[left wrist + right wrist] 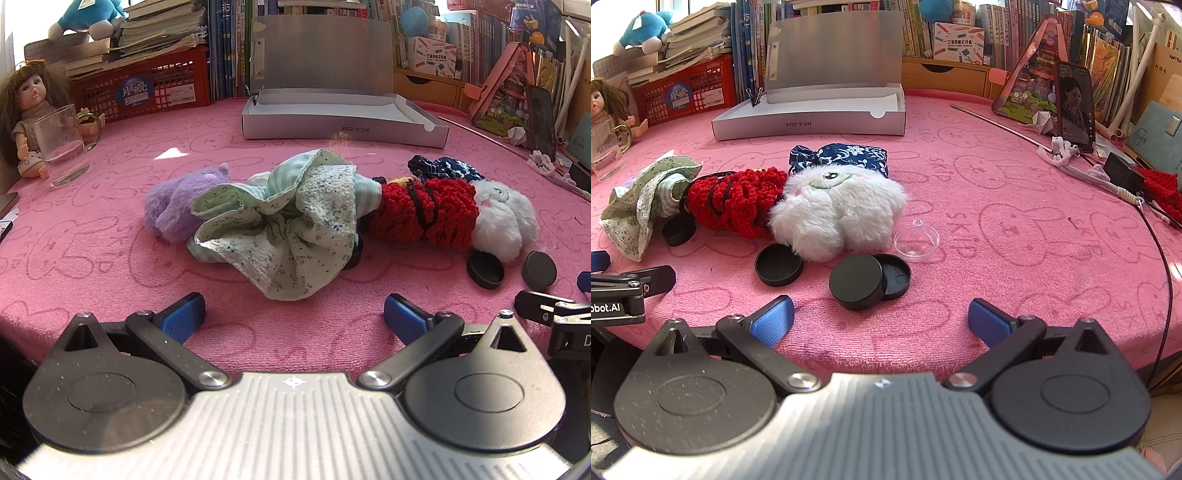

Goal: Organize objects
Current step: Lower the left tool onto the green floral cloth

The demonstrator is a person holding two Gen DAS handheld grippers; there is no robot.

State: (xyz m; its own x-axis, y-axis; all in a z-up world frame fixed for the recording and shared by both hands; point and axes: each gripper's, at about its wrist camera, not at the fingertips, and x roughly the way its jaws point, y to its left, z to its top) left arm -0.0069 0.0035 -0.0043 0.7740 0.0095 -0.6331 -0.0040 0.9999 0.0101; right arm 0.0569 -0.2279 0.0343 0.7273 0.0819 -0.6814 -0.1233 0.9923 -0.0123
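Observation:
On the pink towel-covered table [110, 240] lies a row of soft things: a purple plush [173, 206], a crumpled green floral cloth [291, 229], a red knitted piece [424, 210], a white plush [502, 218] and a dark blue floral pouch [443, 168]. My left gripper [293, 319] stands open just short of the cloth, nothing between its fingers. My right gripper [881, 319] is open too, close to a black round tin and its lid [870, 280]. Another black lid [778, 264], a clear plastic dome [916, 240] and the white plush [838, 210] lie beyond.
An open grey cardboard box [343, 122] stands at the back middle. A doll [33, 110] and a glass mug [64, 144] sit at the far left, by a red basket [147, 88] under books. At the right are a phone [1075, 107], cords and red yarn [1161, 192].

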